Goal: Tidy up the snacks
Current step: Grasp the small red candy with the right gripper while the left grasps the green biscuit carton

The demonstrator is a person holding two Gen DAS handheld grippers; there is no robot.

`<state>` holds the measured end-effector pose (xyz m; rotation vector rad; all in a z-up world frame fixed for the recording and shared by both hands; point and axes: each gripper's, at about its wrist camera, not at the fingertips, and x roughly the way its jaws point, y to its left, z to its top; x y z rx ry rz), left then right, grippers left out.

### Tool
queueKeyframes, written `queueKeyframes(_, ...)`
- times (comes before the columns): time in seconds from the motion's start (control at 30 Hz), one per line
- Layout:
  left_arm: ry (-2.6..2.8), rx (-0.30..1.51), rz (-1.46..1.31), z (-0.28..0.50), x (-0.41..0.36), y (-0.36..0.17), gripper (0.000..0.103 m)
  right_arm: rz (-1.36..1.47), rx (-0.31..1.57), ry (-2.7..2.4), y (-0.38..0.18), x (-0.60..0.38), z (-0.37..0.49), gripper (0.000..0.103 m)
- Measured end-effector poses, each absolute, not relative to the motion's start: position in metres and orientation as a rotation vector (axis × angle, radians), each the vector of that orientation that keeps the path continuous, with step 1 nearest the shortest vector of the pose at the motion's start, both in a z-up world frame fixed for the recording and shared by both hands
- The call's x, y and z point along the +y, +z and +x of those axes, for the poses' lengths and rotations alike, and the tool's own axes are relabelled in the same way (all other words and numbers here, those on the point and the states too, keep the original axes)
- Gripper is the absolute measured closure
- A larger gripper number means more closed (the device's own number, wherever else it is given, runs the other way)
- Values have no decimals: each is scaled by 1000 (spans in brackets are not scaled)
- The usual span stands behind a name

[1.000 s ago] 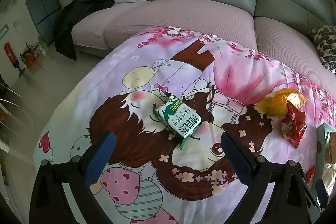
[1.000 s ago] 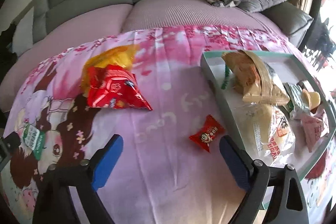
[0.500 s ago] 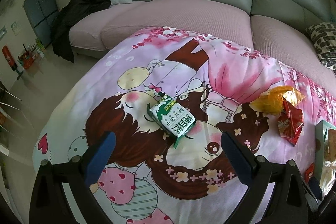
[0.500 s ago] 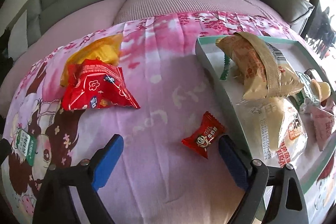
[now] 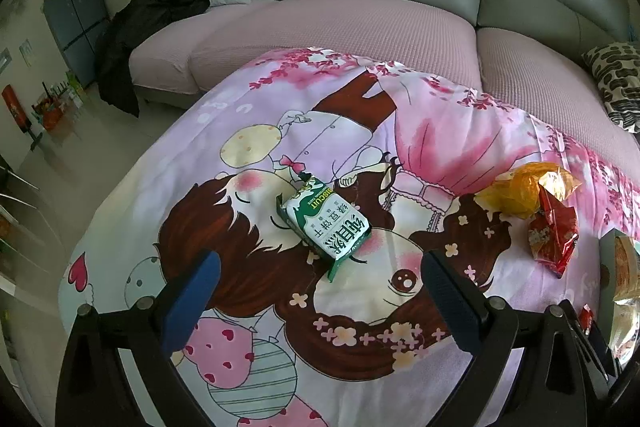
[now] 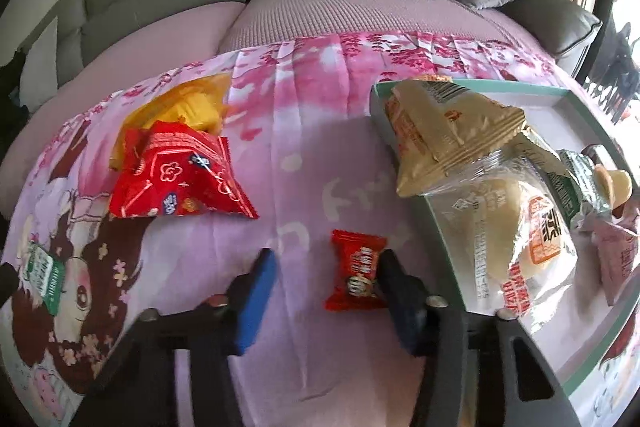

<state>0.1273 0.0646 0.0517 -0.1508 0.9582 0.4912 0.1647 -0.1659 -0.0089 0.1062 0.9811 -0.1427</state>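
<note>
The right gripper [image 6: 326, 267] is straddling the small red candy [image 6: 357, 271] on the desk beside the tray [image 6: 440, 223], jaws open w/ one touching it. It's prob. best centred first. The left gripper [image 5: 320, 287] is hanging open, empty.

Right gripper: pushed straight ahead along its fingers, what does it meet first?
Probably the small red candy packet, lying between the open fingers of the right gripper, close against the right-hand finger; contact is unclear.
</note>
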Motion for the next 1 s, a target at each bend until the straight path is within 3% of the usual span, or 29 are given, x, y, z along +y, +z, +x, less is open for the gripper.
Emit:
queueKeyframes(0.1,491,960,-155,127,65,51,3,100,972,-137,-9,-165,164,75)
queueKeyframes(0.2,489,962,-158,128,66,50,3,81,964,-129,-10,-163,164,81)
queueKeyframes(1.0,480,1007,-263,156,104,5,3,148,967,-51,-9,-167,165,83)
